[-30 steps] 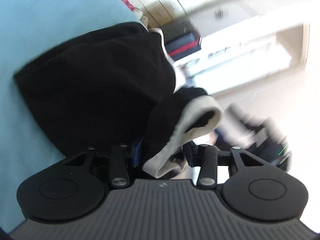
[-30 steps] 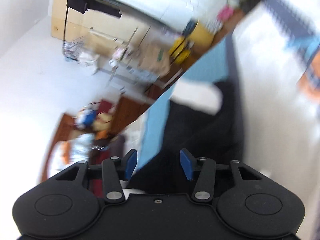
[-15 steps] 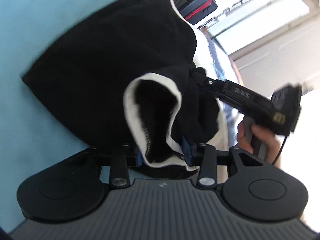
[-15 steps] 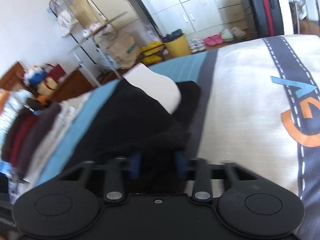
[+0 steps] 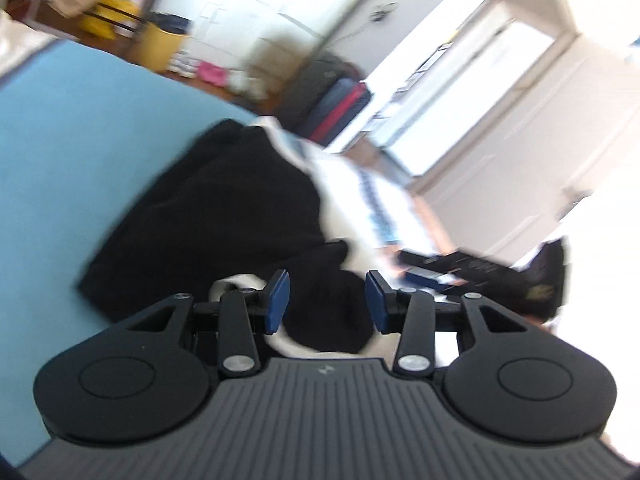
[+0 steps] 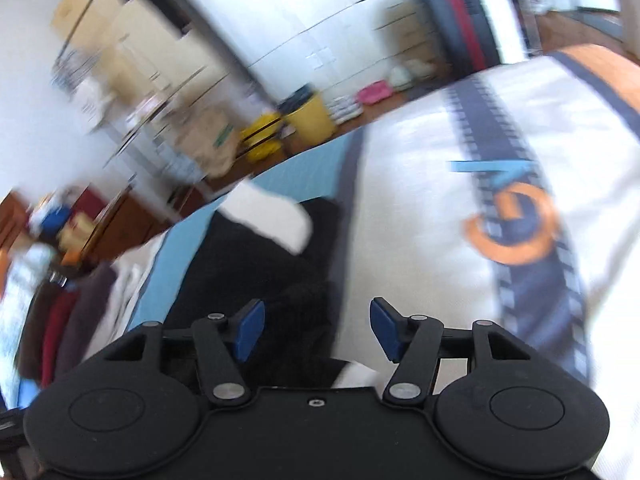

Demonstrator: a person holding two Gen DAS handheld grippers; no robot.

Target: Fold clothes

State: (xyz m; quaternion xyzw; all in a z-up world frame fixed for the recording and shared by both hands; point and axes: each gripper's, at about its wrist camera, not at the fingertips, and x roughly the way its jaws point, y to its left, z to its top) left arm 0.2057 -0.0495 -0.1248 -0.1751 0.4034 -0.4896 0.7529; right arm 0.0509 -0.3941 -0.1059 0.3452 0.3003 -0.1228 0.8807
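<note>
A black garment with white trim (image 5: 224, 216) lies folded on the light blue bed sheet (image 5: 60, 152). My left gripper (image 5: 327, 301) is open just above its near white-edged cuff, with nothing held between the blue pads. In the right wrist view the same black garment (image 6: 248, 276) lies with a white panel (image 6: 268, 216) at its far end. My right gripper (image 6: 316, 330) is open above its near edge and holds nothing. The right gripper's black body also shows in the left wrist view (image 5: 480, 272).
A white bedcover with a road and orange print (image 6: 512, 224) covers the right side of the bed. A stack of folded clothes (image 6: 68, 320) lies at the left. A suitcase (image 5: 336, 108), a yellow bin (image 6: 308, 116) and shoes stand on the floor beyond.
Both grippers have opened and let go of the black garment. The cuff has dropped onto the pile. Both views are swinging, with motion blur.
</note>
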